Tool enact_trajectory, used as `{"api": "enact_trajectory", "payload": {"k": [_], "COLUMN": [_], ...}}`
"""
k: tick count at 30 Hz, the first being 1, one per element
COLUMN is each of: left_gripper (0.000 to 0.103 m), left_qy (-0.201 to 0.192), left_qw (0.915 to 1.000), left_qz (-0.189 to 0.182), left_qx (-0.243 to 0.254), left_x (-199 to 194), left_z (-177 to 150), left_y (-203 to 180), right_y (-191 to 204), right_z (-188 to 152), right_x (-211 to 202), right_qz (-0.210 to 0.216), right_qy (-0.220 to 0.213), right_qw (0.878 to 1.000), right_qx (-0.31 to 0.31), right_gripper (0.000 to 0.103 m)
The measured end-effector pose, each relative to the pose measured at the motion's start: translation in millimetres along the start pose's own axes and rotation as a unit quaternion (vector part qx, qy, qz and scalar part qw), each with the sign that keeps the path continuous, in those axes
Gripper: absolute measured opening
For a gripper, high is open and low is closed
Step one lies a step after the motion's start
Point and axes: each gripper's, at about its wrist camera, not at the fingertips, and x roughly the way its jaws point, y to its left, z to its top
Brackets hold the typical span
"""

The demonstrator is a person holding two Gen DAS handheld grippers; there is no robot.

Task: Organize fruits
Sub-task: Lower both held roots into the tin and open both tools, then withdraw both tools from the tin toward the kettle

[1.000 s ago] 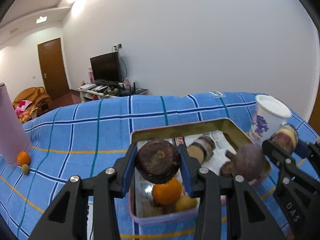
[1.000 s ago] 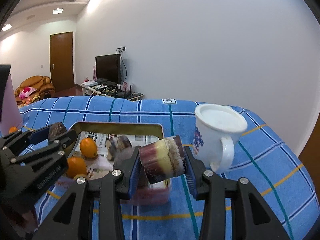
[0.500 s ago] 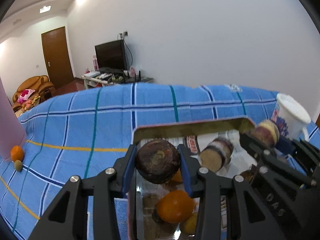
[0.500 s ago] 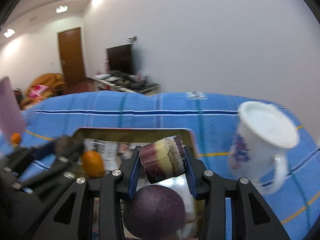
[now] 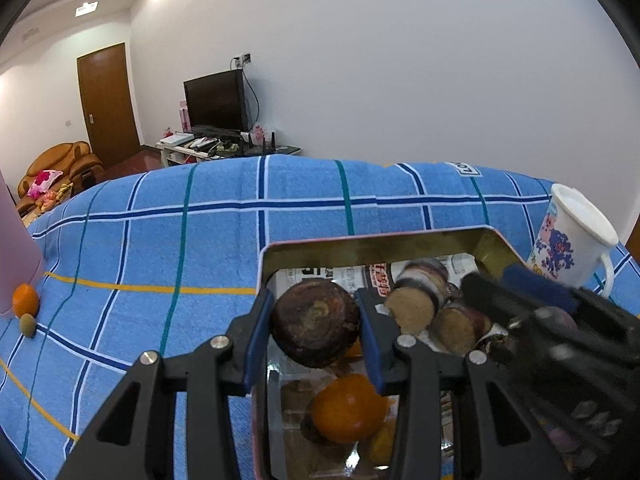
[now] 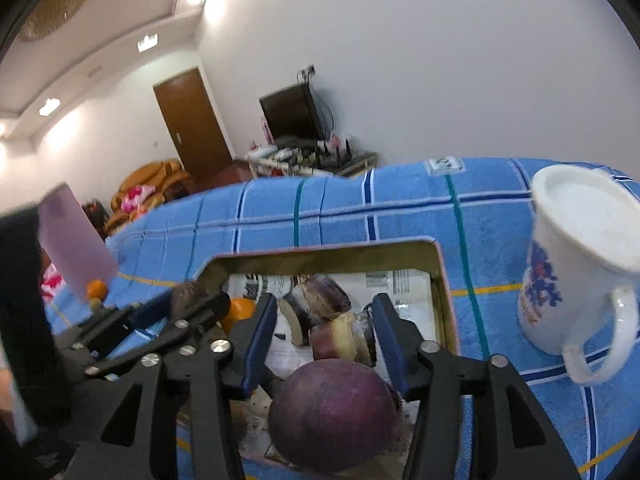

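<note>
My left gripper (image 5: 316, 320) is shut on a dark brown round fruit (image 5: 316, 322) and hangs over the near left part of a gold tin box (image 5: 380, 240). Below it in the tin lies an orange (image 5: 348, 408). My right gripper (image 6: 324, 308) is over the same tin (image 6: 320, 254) with its jaws opening. A purple and yellow cane piece (image 6: 342, 340) sits loose between the blue pads, touching neither, against another cane piece (image 6: 320, 300). A big purple round fruit (image 6: 334, 412) lies under the right gripper. The left gripper (image 6: 188, 300) also shows at the left of the right wrist view.
A white printed mug (image 6: 576, 264) stands just right of the tin on the blue checked cloth (image 5: 160, 248). At the far left stands a pink container (image 5: 16, 264), with a small orange (image 5: 25, 300) and a small brownish fruit (image 5: 27, 325) at its foot.
My right gripper swung left over the tin and its jaws widened, so the cane piece left the pads and dropped lower. My left gripper edged over the tin, still holding its fruit.
</note>
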Motion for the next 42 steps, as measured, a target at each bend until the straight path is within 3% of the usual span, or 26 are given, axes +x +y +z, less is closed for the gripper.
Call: {"api": "enact_trajectory", "payload": {"k": [3,5,9,13,19,27,42], "left_gripper": [0.044,0.047,0.084,0.103,0.103,0.103,0.103], "left_qy": [-0.003,-0.009,-0.035,-0.066,-0.096,-0.120,-0.134], "left_qw": [1.0000,0.9999,0.9991,0.9975,0.9951,0.9917,0.9879], "left_qz": [0.002,0.008,0.023,0.021,0.022,0.045,0.078], "left_qx": [0.002,0.000,0.004,0.016,0.013,0.003,0.001], "left_x": [-1,-4,-15,-27,-40,-55,-75], "left_z": [-1,-1,-4,-5,-8,-15,-31], "left_y": [-2,-2,-5,-10,-9,-3,5], "right_y": [-3,-3,-4,-2,9,23,33], "right_z": [-3,-6,-9,-10,-16,-19,-34], "right_x": [-29,-41,-49,-47,-60,-73,-91], "right_qz": [-0.044,-0.077,-0.130,-0.141,-0.180,-0.200,-0.212], "right_qy": [-0.061,-0.090,-0.113,-0.105,-0.139,-0.167,-0.175], "right_qw": [0.997,0.993,0.985,0.984,0.974,0.965,0.961], "right_qx": [0.016,0.025,0.033,0.022,0.004,-0.031,-0.021], "right_gripper": [0.077,0.078,0.078,0.078,0.078,0.078,0.078]}}
